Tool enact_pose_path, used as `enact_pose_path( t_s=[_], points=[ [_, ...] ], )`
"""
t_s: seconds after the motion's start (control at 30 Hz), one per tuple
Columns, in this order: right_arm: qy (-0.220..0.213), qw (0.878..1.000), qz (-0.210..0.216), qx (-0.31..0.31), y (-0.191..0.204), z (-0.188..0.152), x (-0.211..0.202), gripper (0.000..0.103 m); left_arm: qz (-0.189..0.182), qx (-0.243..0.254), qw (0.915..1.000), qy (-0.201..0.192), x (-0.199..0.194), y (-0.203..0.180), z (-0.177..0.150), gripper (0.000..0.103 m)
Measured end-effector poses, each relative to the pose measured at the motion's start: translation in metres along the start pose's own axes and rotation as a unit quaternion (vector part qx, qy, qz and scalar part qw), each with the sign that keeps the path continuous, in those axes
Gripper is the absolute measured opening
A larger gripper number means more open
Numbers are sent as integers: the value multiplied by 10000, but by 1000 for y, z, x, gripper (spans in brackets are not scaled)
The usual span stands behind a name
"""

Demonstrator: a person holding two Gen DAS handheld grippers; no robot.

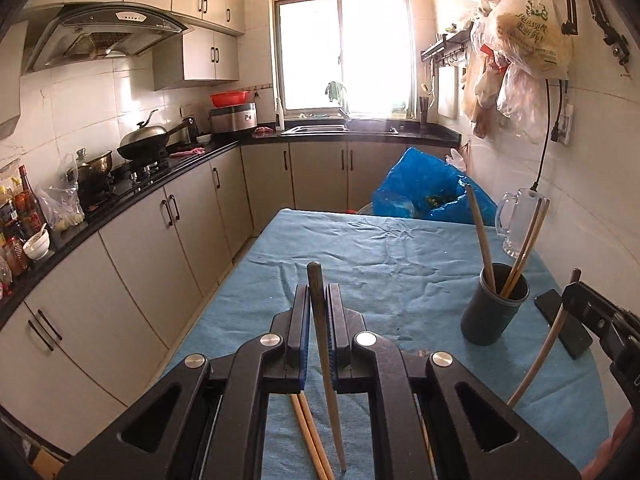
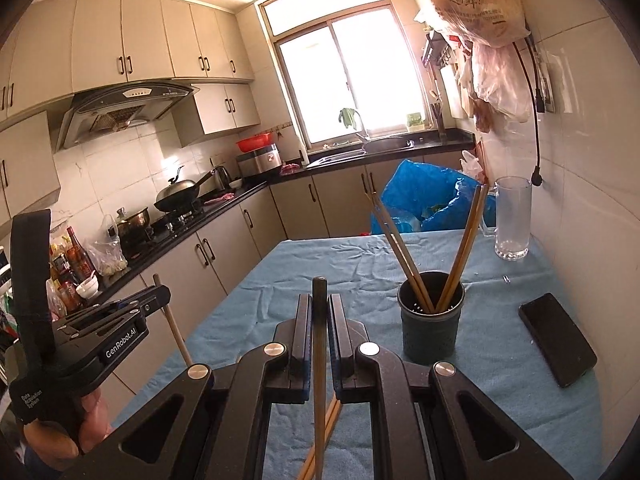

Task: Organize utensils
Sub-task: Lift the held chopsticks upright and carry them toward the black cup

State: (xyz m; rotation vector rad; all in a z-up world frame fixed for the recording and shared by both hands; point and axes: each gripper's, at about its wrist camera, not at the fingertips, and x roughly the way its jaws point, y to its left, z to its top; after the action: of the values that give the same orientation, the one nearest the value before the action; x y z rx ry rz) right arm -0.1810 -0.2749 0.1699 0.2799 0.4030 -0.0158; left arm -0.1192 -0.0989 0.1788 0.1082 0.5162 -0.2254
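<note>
A: You are holding one chopstick in each tool now. The left gripper (image 1: 318,300) is clenched on a pale chopstick (image 1: 320,320), and the right gripper (image 2: 319,312) is clenched on a darker chopstick (image 2: 319,320). Both sticks are standing almost upright between the pads, thick end up and thin end pointing down to the blue tablecloth (image 1: 360,248).

B: And where is the holder lying from my grippers?

A: The dark utensil holder (image 2: 431,320) is standing ahead and to the right of both grippers. In the right wrist view it is just beside your right gripper; in the left wrist view it is further away, well to the right. So I am judging that your right hand is the nearer one. The opening is facing up, so I think the long axis of your stick is already suiting it; you are needing only to carry it over the rim and lower it.

B: How many things are you counting?

A: In the holder, four chopsticks (image 2: 404,256), in two leaning pairs. In your grippers, two. On the cloth under the grippers, I am seeing two more chopsticks on the table (image 1: 308,432), lying close together. Also one glass mug (image 2: 512,220) and one black phone (image 2: 558,340), both to the right of the holder.
</note>
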Motion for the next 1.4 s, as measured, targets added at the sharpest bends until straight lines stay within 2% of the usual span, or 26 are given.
enact_pose_path(
  t_s=[0.93,1.03,1.23,1.4],
  points=[
    [-158,9998,-13,-125,9,4,-11,8,120,53,9997,-193,-13,1,-1,7],
    [-191,9997,-30,-127,10,4,-14,8,73,18,9998,-187,-16,3,1,7],
    [-335,9994,-114,-44,5,9,-25,8,-261,-198,9995,-13,-21,14,6,7],
    [-462,9987,-216,55,-3,12,-36,8,-313,-347,9989,-16,-24,23,12,7]
  ],
)
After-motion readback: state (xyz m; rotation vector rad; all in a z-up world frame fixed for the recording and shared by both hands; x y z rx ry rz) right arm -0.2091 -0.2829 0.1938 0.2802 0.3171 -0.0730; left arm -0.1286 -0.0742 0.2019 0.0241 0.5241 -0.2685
